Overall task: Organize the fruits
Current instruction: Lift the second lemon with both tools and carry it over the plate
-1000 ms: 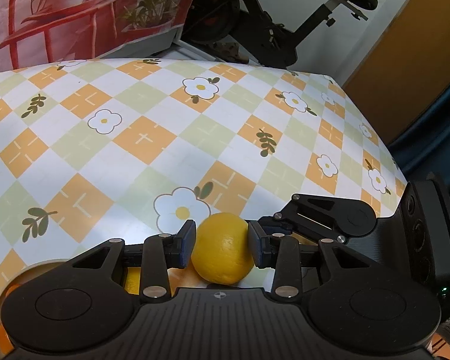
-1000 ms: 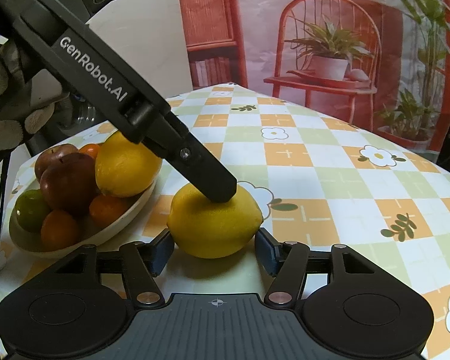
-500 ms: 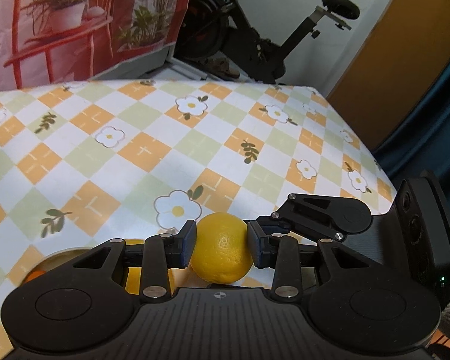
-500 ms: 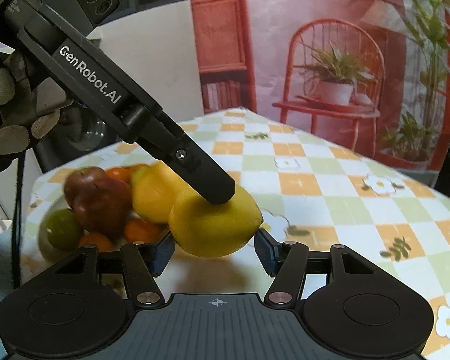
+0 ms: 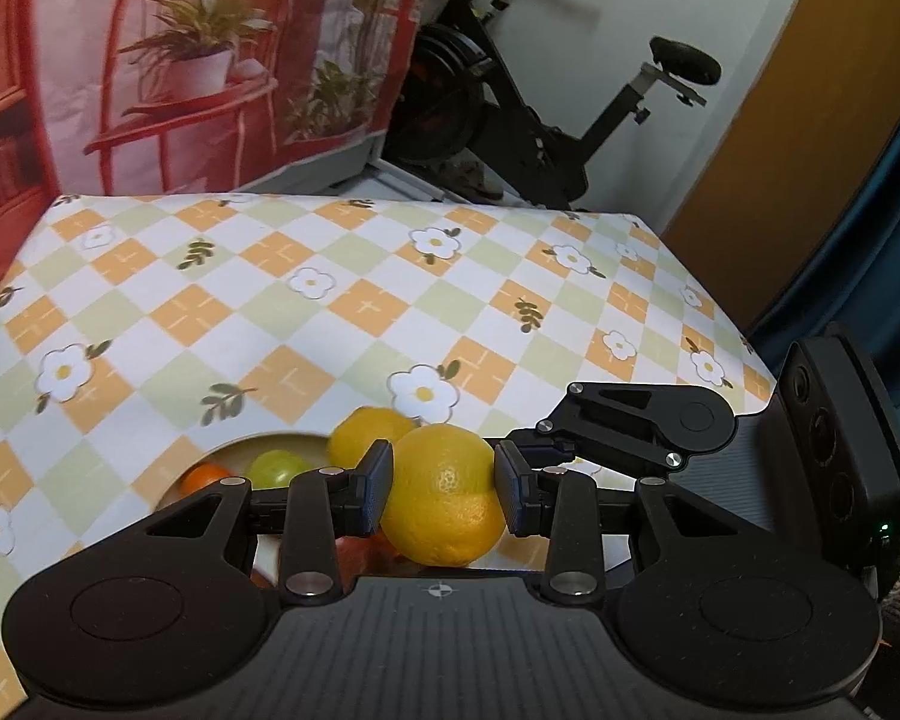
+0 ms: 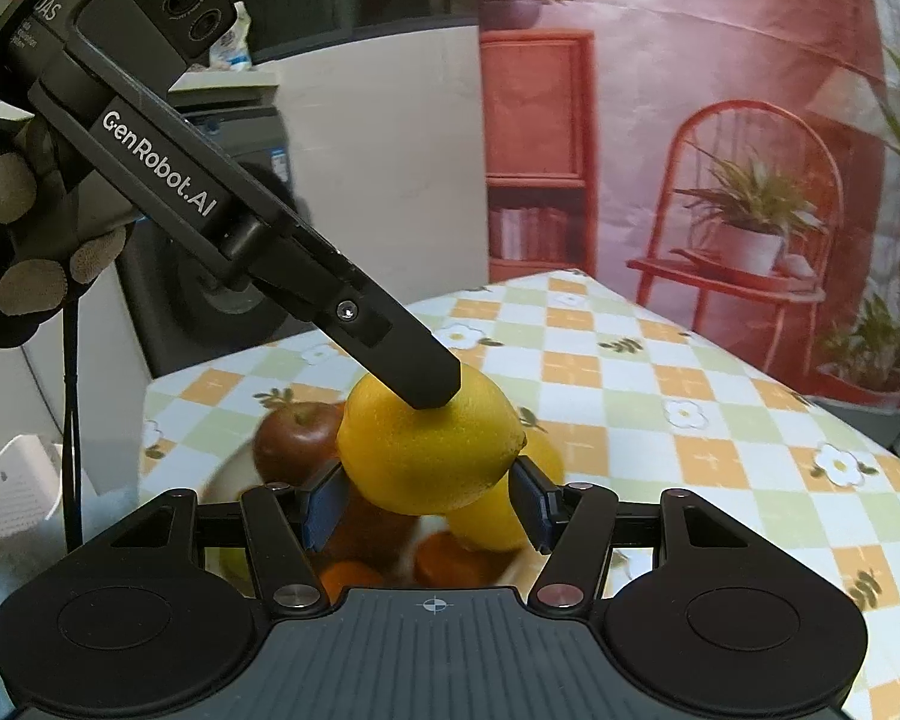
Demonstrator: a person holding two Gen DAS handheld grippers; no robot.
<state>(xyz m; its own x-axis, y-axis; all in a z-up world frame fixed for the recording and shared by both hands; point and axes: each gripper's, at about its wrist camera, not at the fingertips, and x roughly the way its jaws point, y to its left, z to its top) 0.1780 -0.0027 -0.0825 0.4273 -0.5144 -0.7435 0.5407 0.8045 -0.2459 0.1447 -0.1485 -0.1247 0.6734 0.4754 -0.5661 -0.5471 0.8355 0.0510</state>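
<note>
A yellow lemon (image 5: 444,495) is held between the pads of my left gripper (image 5: 444,489), lifted above the fruit bowl (image 5: 270,443). The same lemon (image 6: 429,447) also sits between the pads of my right gripper (image 6: 426,507); both grippers are shut on it from crossing directions. The bowl (image 6: 225,477) below holds a red apple (image 6: 294,441), a second lemon (image 5: 366,429), a green fruit (image 5: 276,467) and several oranges (image 6: 450,558). The left gripper's finger (image 6: 408,363) presses on the lemon's top in the right wrist view.
The checked flower tablecloth (image 5: 354,312) covers the table. A white perforated basket (image 6: 12,495) stands off the table's left edge. An exercise bike (image 5: 540,120) and a printed backdrop (image 5: 180,60) stand behind the table.
Both grippers have lifted the lemon off the tablecloth and carried it over the fruit bowl. The bowl's fruit now shows beneath the lemon.
</note>
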